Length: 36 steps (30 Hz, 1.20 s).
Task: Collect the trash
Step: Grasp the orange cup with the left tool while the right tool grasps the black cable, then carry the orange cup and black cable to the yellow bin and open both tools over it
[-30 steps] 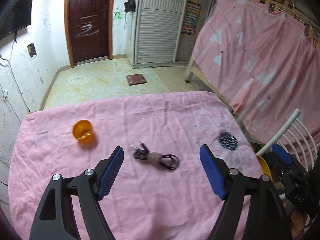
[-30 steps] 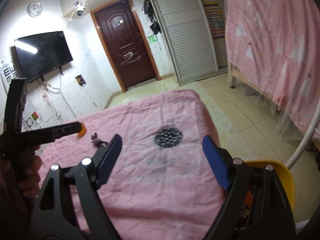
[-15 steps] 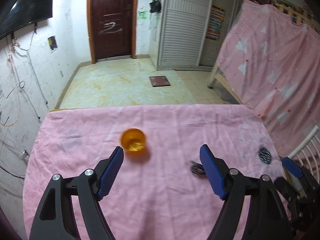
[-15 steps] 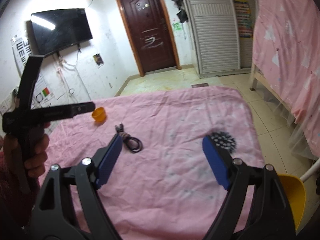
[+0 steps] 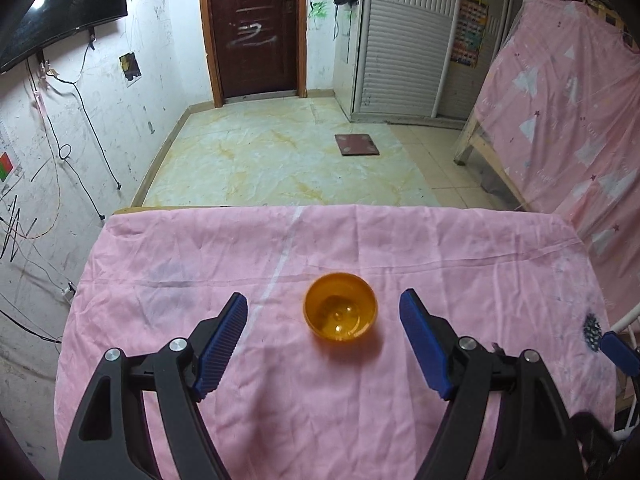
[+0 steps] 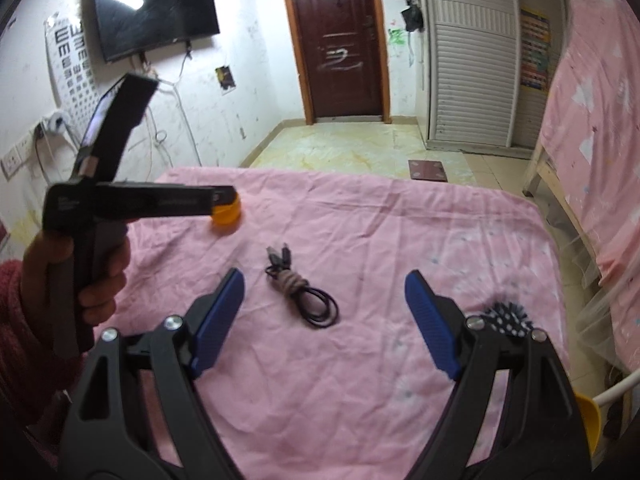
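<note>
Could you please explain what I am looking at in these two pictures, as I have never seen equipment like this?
There is no robot here. A person holds a hand-held gripper in each hand, and each gripper carries a wide-angle camera that looks forward along its two blue-padded jaws. One picture comes from the left gripper, the other from the right gripper.

Both look down on a table under a pink cloth. On it lie an orange cup, open side up, a coiled black cable and a black spiky ball.

In the left view the cup sits between the open jaws, untouched. In the right view the cable lies ahead between open jaws, and you can see the person's hand holding the left gripper over the cup. Neither gripper holds anything.
</note>
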Available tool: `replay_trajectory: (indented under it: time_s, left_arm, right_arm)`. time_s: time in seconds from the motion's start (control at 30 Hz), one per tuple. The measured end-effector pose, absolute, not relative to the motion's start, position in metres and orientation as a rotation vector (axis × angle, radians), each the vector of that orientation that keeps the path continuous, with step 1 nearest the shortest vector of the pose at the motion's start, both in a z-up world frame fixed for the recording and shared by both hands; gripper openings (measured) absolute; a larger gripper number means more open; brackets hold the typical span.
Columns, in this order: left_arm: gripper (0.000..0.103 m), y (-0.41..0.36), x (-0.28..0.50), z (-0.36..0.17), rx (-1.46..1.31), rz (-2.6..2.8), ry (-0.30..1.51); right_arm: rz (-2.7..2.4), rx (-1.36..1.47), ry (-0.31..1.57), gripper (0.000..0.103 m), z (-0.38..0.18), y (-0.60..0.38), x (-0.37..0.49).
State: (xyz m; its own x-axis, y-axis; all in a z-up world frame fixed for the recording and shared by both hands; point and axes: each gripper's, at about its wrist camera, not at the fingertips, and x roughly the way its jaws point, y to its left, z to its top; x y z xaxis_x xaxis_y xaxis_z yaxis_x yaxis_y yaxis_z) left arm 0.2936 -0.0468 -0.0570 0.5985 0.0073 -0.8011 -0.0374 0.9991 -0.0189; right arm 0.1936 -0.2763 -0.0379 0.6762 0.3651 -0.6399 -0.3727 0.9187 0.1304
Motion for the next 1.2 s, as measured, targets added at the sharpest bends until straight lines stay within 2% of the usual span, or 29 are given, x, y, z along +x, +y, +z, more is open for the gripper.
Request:
replay_trajectory:
  time_s: [0.3,0.33,0.37,0.4,0.5,0.63,0.8,0.93,1.0,1.03,1.2]
  left_arm:
    - [0.070,-0.038,0.318,-0.072,-0.047,0.042,0.988]
    - [0.068,-0.037,0.319,-0.074,-0.055,0.035,0.996]
    - [0.062,-0.036,0.321,-0.076,-0.071,0.017,1.011]
    - [0.062,-0.036,0.322,-0.077,-0.075,0.012,1.017]
    - [0.047,-0.035,0.323,-0.077,-0.058,0.012,1.007]
    - [0.034,-0.039,0.321,-0.077,-0.036,0.004,1.001]
    - [0.034,-0.046,0.316,-0.074,-0.044,-0.010,0.996]
    - [0.034,-0.046,0.312,-0.071,-0.052,-0.002,0.982]
    - [0.034,-0.045,0.309,-0.069,-0.050,0.004,0.970]
    - [0.034,-0.045,0.308,-0.068,-0.050,0.004,0.967]
    - [0.034,-0.047,0.298,-0.063,-0.054,0.009,0.952]
  right_arm:
    - [0.478,-0.129,0.785,0.079,-0.051,-0.239,0.214]
    - [0.477,-0.143,0.792,0.078,-0.054,-0.236,0.216]
    - [0.475,-0.162,0.800,0.071,-0.056,-0.232,0.218]
    - [0.477,-0.177,0.810,0.066,-0.059,-0.229,0.219]
    - [0.474,-0.199,0.831,0.064,-0.064,-0.224,0.225]
    - [0.470,-0.205,0.847,0.060,-0.067,-0.222,0.230]
    - [0.458,-0.213,0.862,0.058,-0.070,-0.218,0.235]
    - [0.454,-0.232,0.879,0.044,-0.074,-0.215,0.239]
    - [0.452,-0.231,0.873,0.028,-0.075,-0.214,0.239]
    - [0.442,-0.233,0.868,0.025,-0.074,-0.214,0.240]
    - [0.423,-0.214,0.856,0.021,-0.072,-0.217,0.240]
